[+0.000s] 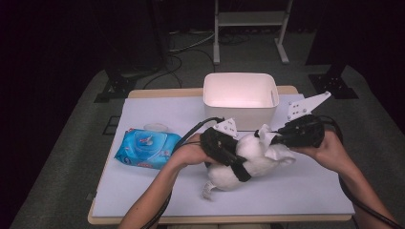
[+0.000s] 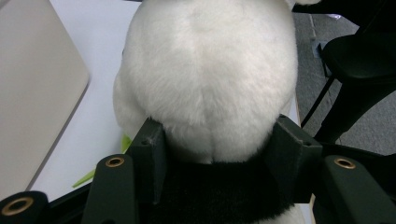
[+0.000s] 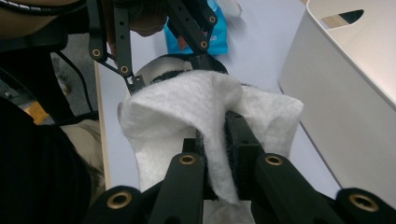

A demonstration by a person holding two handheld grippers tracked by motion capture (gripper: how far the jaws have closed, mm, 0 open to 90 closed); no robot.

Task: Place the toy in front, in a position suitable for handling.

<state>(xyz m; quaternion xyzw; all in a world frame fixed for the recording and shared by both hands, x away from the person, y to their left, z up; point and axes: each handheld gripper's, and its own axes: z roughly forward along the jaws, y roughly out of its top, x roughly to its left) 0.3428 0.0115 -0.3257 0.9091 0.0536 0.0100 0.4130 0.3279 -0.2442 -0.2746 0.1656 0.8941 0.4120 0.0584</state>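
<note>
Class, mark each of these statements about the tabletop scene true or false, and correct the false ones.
1. The left gripper clamps a white plush toy. True.
2. The right gripper stands wide open. False: it is shut on a white wipe.
3. The pack of wet wipes lies inside the white bin. False: it lies on the white table top, at the person's left.
4. The wipe is held against the toy. True.
</note>
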